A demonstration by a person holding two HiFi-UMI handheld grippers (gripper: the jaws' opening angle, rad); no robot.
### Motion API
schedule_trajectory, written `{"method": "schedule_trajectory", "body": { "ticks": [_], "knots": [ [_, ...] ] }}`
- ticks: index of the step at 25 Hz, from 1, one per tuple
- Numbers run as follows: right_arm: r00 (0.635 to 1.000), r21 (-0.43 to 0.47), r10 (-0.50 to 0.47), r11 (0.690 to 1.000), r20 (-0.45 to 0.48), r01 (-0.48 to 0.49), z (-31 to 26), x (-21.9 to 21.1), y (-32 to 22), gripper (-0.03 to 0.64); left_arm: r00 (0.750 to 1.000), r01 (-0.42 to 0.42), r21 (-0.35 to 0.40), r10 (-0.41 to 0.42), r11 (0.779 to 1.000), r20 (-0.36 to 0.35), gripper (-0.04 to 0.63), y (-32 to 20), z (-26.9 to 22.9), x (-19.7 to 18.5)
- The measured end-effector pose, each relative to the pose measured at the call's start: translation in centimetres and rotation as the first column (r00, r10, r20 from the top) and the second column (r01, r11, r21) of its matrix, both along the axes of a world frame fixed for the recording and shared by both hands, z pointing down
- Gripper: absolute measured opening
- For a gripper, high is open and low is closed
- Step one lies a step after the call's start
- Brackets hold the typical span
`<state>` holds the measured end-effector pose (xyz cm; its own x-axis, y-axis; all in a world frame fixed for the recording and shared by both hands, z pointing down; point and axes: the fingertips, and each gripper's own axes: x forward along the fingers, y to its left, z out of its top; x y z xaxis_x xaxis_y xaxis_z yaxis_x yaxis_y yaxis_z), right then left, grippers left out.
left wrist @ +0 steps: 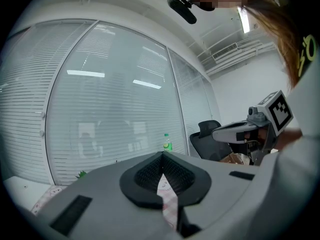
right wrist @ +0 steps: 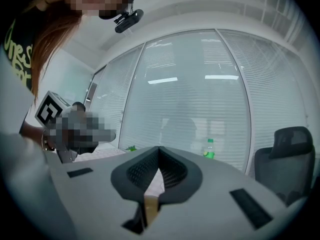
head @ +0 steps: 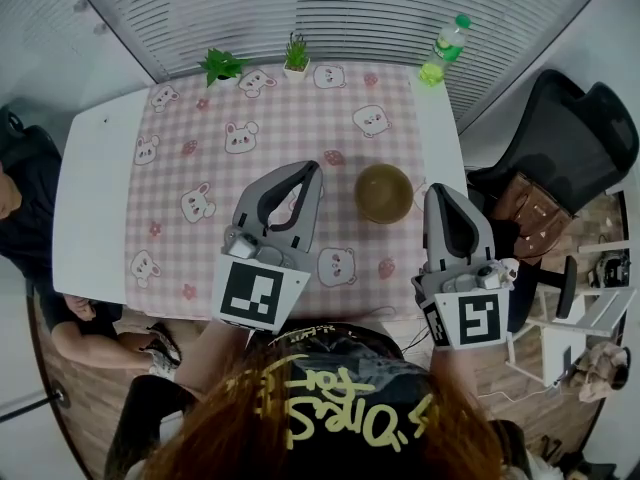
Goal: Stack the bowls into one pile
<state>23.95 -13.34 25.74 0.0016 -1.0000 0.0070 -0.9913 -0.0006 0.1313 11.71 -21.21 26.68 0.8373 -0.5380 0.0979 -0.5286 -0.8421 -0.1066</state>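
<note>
An olive-brown bowl (head: 384, 192) stands on the pink checked tablecloth (head: 200, 148), right of the middle; I cannot tell whether other bowls are nested inside it. My left gripper (head: 312, 167) hovers level just left of the bowl, jaws shut with nothing between them. To the bowl's right, near the table's right edge, my right gripper (head: 441, 190) is also shut and empty. In the left gripper view the left gripper (left wrist: 161, 154) shows closed black pads (left wrist: 145, 176). The right gripper (right wrist: 159, 149) looks the same in the right gripper view.
Two small potted plants (head: 222, 65) (head: 296, 56) and a green bottle (head: 447, 44) stand along the table's far edge. A black office chair (head: 575, 128) is to the right. Another person (head: 25, 203) sits at the left end of the table.
</note>
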Motion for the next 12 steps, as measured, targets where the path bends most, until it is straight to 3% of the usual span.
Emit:
{"method": "schedule_trajectory", "body": {
  "ticks": [8,12],
  "knots": [
    [1.000,-0.001,0.006,1.000,-0.001,-0.006,0.10,0.41,-0.05,0.002,1.000,0.002,0.005,-0.002,1.000,0.008,-0.006,-0.27,0.24,0.34],
    [1.000,-0.008,0.008,1.000,-0.002,-0.008,-0.13,0.77,-0.32,0.002,1.000,0.004,-0.030,-0.005,1.000,-0.023,-0.006,-0.56,-0.16,0.47]
  ]
}}
